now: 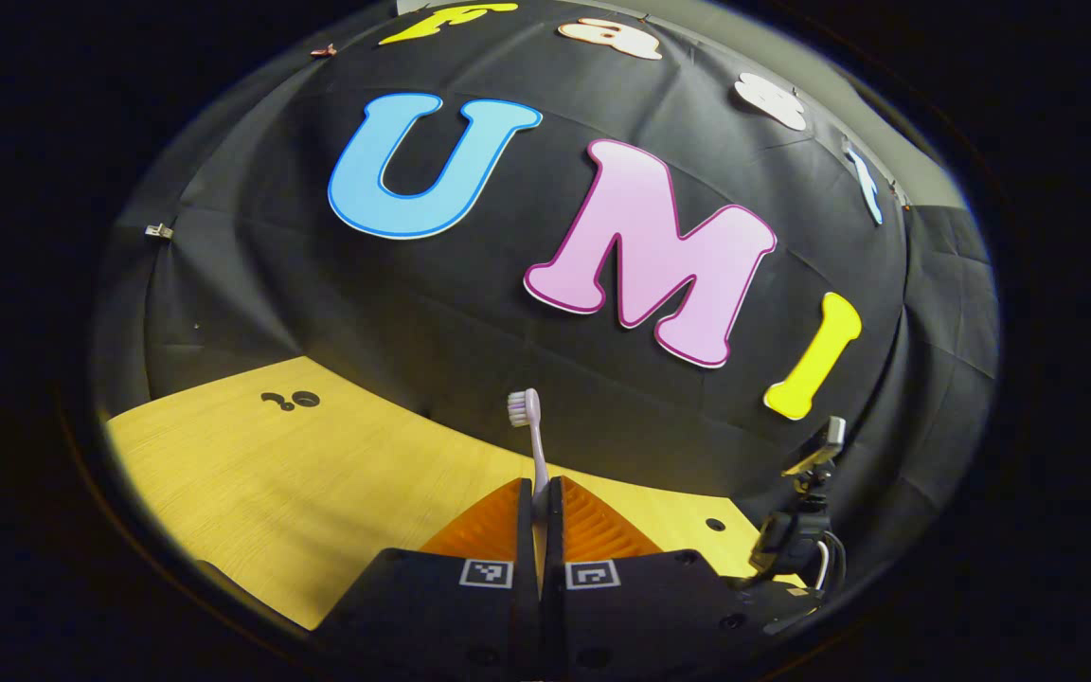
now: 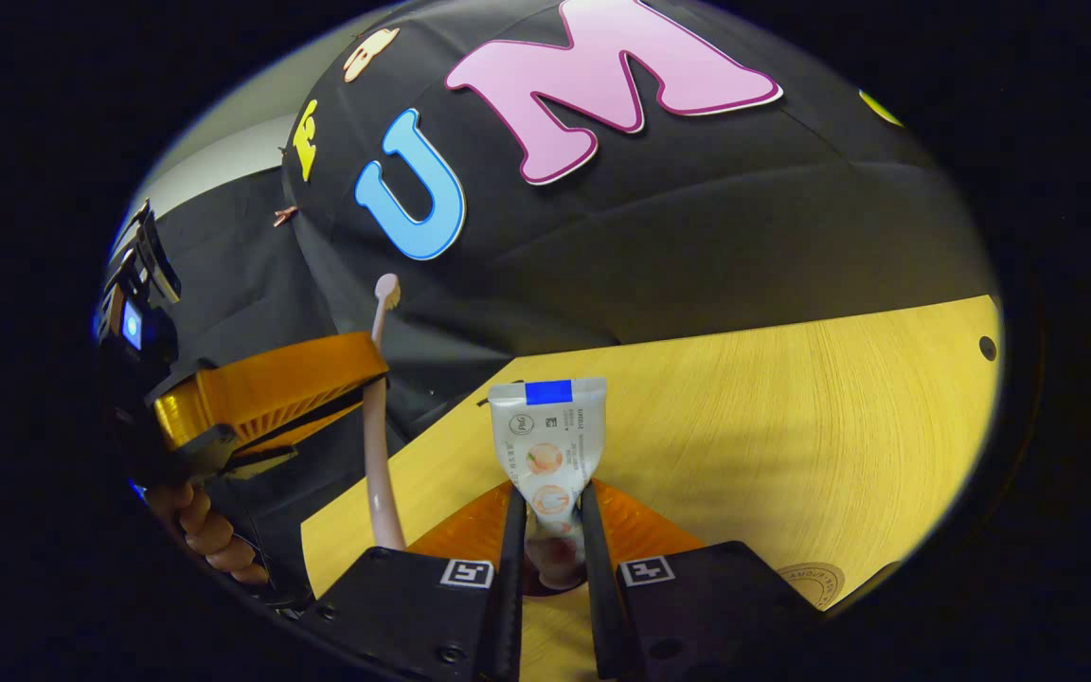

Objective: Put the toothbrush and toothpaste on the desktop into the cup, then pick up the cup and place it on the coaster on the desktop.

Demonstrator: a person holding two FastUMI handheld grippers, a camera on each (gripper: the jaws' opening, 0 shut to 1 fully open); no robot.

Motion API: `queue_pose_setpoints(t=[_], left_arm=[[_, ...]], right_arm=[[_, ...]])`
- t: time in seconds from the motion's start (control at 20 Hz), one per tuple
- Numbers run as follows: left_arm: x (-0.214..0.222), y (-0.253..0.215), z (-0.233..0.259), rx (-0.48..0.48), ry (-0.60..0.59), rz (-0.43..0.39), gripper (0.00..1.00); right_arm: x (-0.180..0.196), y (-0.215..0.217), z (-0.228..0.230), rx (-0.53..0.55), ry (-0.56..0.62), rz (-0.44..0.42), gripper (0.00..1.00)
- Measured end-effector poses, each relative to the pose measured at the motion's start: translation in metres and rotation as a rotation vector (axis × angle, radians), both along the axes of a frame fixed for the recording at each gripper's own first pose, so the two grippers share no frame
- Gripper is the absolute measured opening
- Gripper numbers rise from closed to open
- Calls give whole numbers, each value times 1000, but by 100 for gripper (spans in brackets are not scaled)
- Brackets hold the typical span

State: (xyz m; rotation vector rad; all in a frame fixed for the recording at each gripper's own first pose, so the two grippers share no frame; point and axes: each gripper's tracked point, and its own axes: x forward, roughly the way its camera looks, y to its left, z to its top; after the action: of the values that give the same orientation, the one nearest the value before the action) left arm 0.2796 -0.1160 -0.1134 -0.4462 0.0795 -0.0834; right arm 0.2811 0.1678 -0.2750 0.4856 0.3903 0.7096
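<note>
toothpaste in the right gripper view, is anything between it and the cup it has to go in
Cannot say: no cup is visible. The right gripper is shut on the toothpaste above the bare desktop. To its left the left gripper holds the toothbrush upright, close beside the tube, so the two could crowd each other.

The left gripper view rides low over the tabletop point(image 1: 252, 474), looking forward along its jaws toward the cloth wall point(image 1: 470, 313), with the toothbrush point(image 1: 528, 426) close in front. The right gripper view faces the same wall point(image 2: 697, 237) and tabletop point(image 2: 792, 426), tilted, toothpaste point(image 2: 550, 445) near. It also catches the left gripper point(image 2: 261, 398) and toothbrush point(image 2: 378, 426) close by.
</note>
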Motion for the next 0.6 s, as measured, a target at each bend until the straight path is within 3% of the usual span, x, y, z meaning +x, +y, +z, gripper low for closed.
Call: queue_pose_setpoints(t=[0.05, 0.1, 0.15, 0.25, 0.3, 0.55, 0.6], left_arm=[[5, 2, -3, -4, 1, 8, 6], [10, 2, -5, -9, 0, 11, 6], [13, 0, -7, -9, -1, 13, 6], [20, -1, -12, 0, 0, 23, 6], [23, -1, -15, 3, 4, 26, 6], [37, -3, -33, 22, 25, 34, 6], [39, -3, -35, 28, 28, 36, 6]], right_arm=[[-2, -1, -1, -1, 4, 7, 24], [-3, -3, 1, 5, 5, 8, 36], [-5, -5, 2, 17, 15, 15, 28], [-11, -6, 9, 50, 24, 21, 42], [-10, -9, 9, 51, 27, 15, 62], [-29, -33, 23, 71, 17, 24, 62], [-35, -39, 25, 64, 9, 30, 53]])
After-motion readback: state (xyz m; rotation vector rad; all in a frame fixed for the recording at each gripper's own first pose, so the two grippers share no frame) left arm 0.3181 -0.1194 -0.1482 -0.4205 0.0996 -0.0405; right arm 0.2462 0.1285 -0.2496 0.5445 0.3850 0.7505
